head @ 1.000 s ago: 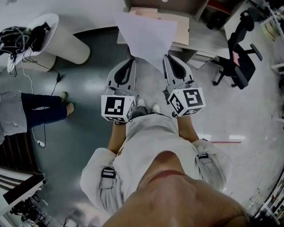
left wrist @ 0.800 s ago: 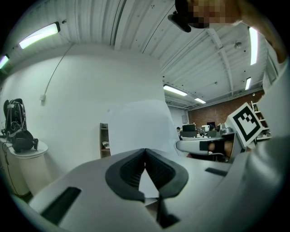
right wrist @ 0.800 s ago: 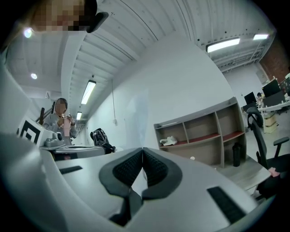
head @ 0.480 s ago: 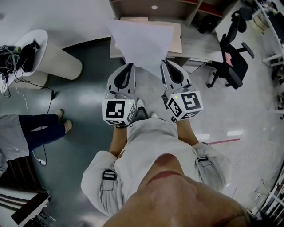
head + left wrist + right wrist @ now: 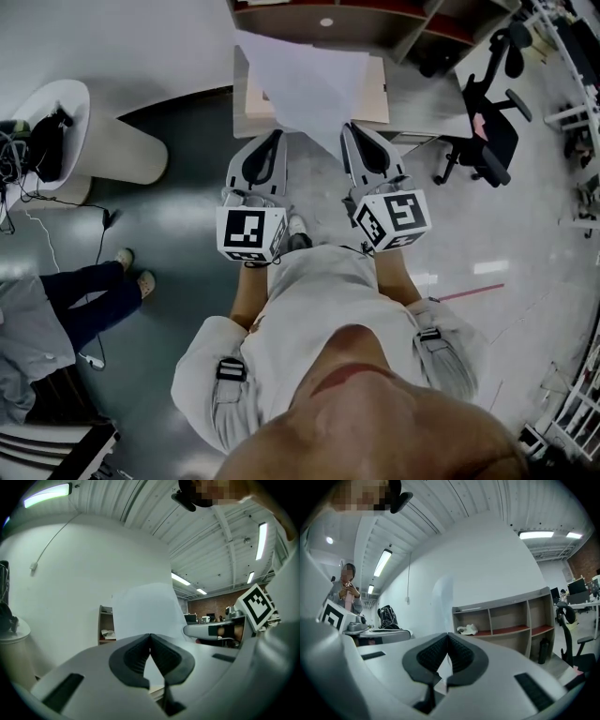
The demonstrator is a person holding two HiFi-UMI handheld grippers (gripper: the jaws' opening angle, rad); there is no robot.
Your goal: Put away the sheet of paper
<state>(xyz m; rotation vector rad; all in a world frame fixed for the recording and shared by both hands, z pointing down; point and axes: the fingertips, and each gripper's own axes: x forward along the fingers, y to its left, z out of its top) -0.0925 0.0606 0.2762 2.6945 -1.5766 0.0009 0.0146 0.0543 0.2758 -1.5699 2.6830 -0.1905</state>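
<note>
Moved: since a second before, the shelf unit [image 5: 375,19] and the low wooden table [image 5: 375,94] had drawn nearer under the raised sheet. The round white table [image 5: 103,131] had slid toward the left edge, and the bystander's legs [image 5: 84,300] had dropped lower left.
Sheet of paper [image 5: 309,84]: it was held up in the air ahead of the person, between the two grippers. In the head view its upper part lay over the wooden table.
Left gripper [image 5: 277,135]: it was clenched on the sheet's lower left edge, and the paper rose straight out from between the pads.
Right gripper [image 5: 348,127]: its jaws were pressed together on the sheet's lower right edge, and its own view showed the paper almost edge-on.
Floor [image 5: 178,244]: it was glossy dark grey-green on the left and pale grey on the right, where a thin red line [image 5: 469,292] crossed it.
Room: the wall was plain white, and a ribbed ceiling carried strip lights.
Edges: the wooden table's front edge ran just beyond the gripper tips, with the shelf unit's open compartments behind it. A white bundle [image 5: 467,629] lay in one middle compartment.
Open room: bare floor lay between the round white table and the person. An office chair [image 5: 492,131] stood to the right of the wooden table, apart from the right gripper.
</note>
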